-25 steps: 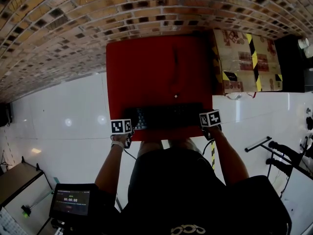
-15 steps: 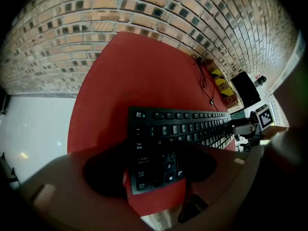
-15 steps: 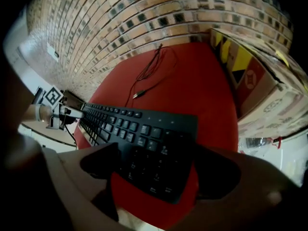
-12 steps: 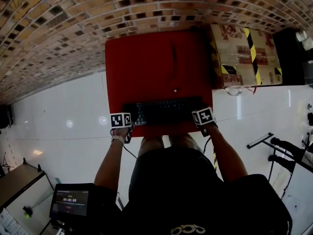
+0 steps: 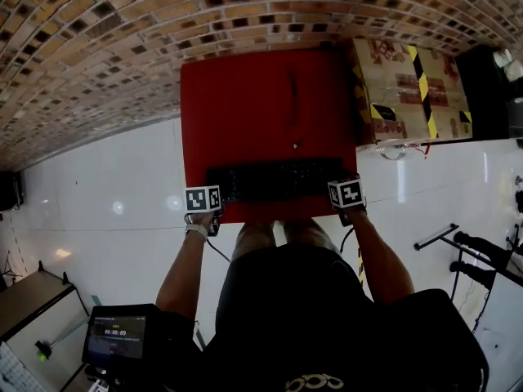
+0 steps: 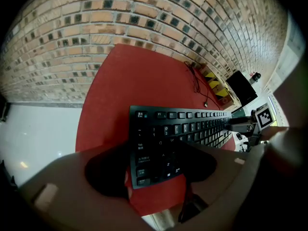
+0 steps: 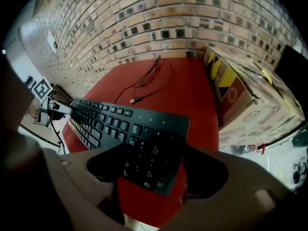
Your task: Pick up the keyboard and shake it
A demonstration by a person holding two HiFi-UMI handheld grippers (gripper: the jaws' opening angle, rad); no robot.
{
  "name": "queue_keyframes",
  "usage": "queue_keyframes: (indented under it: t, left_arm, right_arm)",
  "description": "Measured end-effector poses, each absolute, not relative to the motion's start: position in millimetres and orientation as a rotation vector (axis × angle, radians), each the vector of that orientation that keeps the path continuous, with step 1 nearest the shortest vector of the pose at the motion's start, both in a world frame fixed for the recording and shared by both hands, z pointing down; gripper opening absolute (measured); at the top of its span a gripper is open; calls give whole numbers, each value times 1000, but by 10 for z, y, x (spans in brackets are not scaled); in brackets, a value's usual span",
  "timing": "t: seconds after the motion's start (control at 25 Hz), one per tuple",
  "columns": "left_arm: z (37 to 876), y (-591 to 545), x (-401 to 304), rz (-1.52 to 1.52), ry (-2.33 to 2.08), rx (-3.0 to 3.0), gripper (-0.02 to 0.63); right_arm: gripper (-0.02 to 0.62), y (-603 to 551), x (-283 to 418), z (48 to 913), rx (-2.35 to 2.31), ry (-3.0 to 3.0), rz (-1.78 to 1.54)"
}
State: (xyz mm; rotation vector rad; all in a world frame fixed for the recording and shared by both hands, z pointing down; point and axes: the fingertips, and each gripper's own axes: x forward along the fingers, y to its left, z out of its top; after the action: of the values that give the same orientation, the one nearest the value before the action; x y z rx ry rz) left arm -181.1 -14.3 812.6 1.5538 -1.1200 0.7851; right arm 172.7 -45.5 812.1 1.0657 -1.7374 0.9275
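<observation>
One black keyboard (image 5: pixel 274 180), ends inside wide left tongs (image 6: pixel 156 170), wide right tongs (image 7: pixel 153 170) just narrowing

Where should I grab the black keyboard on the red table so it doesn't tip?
Take the keyboard by its two short ends, coming down from the near long edge. It is long, thin and lies flat on the red table, so holding both ends should keep it level.
</observation>
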Motion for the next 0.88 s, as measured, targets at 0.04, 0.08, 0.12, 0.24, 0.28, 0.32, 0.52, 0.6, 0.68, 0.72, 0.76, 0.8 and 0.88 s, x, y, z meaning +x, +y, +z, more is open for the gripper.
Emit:
queue_keyframes:
  t: [0.04, 0.08, 0.12, 0.24, 0.28, 0.32, 0.52, 0.6, 0.68, 0.72, 0.76, 0.8, 0.88]
  left_arm:
    - [8061, -179, -1807, 783, -1136, 1578, 322]
    - [7987, -225, -1801, 780, -1154, 1603, 322]
    - [7904, -282, -1798, 774, -1174, 1627, 322]
    - [7604, -501, -1817, 738, -1246, 1706, 322]
    - [7479, -583, -1823, 719, -1273, 1737, 322]
    - [7337, -671, -1828, 697, -1303, 1772, 322]
    - [6336, -1172, -1901, 545, -1512, 1975, 322]
    - [5893, -1342, -1920, 473, -1590, 2058, 322]
    - [5463, -1481, -1933, 407, -1664, 2135, 323]
    - [5262, -1532, -1939, 377, -1701, 2168, 324]
    - [5075, -1573, -1943, 348, -1736, 2198, 325]
    - [4904, -1607, -1945, 320, -1767, 2226, 324]
    - [4615, -1666, -1936, 268, -1816, 2277, 324]
  right_arm:
    - [353, -473, 1737, 8063, 1095, -1749, 904]
    - [350, -502, 1744, 7994, 1125, -1761, 880]
    - [350, -546, 1745, 7918, 1154, -1775, 856]
    - [346, -772, 1717, 7626, 1235, -1840, 775]
    - [344, -869, 1708, 7486, 1268, -1868, 738]
    - [344, -972, 1703, 7325, 1304, -1895, 697]
    - [342, -1505, 1672, 6308, 1487, -2048, 462]
    - [342, -1689, 1657, 5843, 1549, -2110, 356]
    - [342, -1829, 1650, 5404, 1608, -2161, 258]
    - [342, -1874, 1647, 5207, 1637, -2182, 216]
    - [342, -1906, 1645, 5028, 1665, -2201, 178]
    - [342, -1928, 1645, 4864, 1693, -2217, 143]
    - [342, -1960, 1659, 4584, 1749, -2245, 79]
